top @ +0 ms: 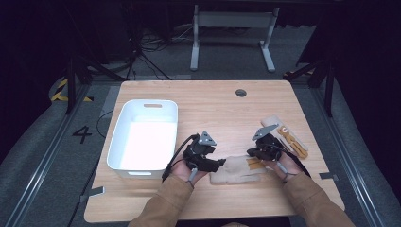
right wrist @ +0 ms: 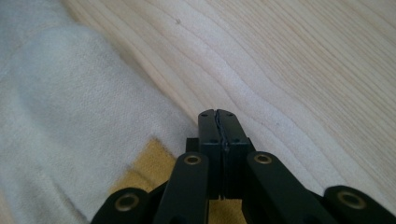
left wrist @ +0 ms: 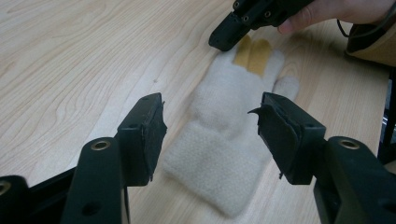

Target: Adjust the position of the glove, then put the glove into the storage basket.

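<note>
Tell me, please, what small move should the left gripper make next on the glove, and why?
Probably ease the left gripper down and forward, then close on the cuff of the cream glove. Its jaws stand open above the cuff without touching it, while the shut right gripper sits at the yellow-patched fingers.

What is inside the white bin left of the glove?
The white bin looks empty in the high view: its floor shows plain white with nothing lying on it. Glare washes out the floor, and the near wall hides the strip just behind it, so a small flat item there can't be ruled out.
</note>
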A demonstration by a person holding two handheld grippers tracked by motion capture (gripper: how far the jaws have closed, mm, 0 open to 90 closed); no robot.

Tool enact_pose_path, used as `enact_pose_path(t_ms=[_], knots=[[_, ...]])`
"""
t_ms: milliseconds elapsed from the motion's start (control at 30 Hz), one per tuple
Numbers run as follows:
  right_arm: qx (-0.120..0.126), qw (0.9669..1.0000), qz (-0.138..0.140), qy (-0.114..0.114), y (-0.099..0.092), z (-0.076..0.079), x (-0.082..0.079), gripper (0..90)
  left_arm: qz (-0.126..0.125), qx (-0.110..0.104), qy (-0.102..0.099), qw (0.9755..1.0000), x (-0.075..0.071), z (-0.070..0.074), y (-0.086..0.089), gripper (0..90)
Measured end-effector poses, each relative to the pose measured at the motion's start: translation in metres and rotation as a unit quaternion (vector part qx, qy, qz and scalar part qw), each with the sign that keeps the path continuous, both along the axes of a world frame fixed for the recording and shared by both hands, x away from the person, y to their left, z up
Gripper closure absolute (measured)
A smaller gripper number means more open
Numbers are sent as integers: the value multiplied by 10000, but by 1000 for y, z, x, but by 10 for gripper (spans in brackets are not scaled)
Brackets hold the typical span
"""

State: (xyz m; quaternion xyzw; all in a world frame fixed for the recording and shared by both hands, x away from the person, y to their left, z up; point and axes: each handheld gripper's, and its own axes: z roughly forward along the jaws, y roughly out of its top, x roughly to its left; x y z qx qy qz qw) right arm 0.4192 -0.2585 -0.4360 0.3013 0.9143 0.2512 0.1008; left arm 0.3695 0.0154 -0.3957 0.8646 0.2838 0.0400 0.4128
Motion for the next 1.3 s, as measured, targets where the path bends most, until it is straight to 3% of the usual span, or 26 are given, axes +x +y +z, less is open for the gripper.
enact_pose_path(t_ms=[467, 667, 900, 1300], knots=[[-21, 10000, 11, 74, -6, 1, -14, 894, 61, -163, -31, 9998, 6, 5, -2, 411], [62, 10000, -45, -56, -10, 4, -17, 893, 92, -214, -75, 9997, 9, 6, -3, 409], [443, 9979, -287, -386, -26, 19, -21, 885, 134, -313, -91, 9994, 12, 8, 0, 400], [912, 9903, -790, -690, -56, 38, -22, 789, 158, -495, -104, 9986, 13, 10, 3, 386]])
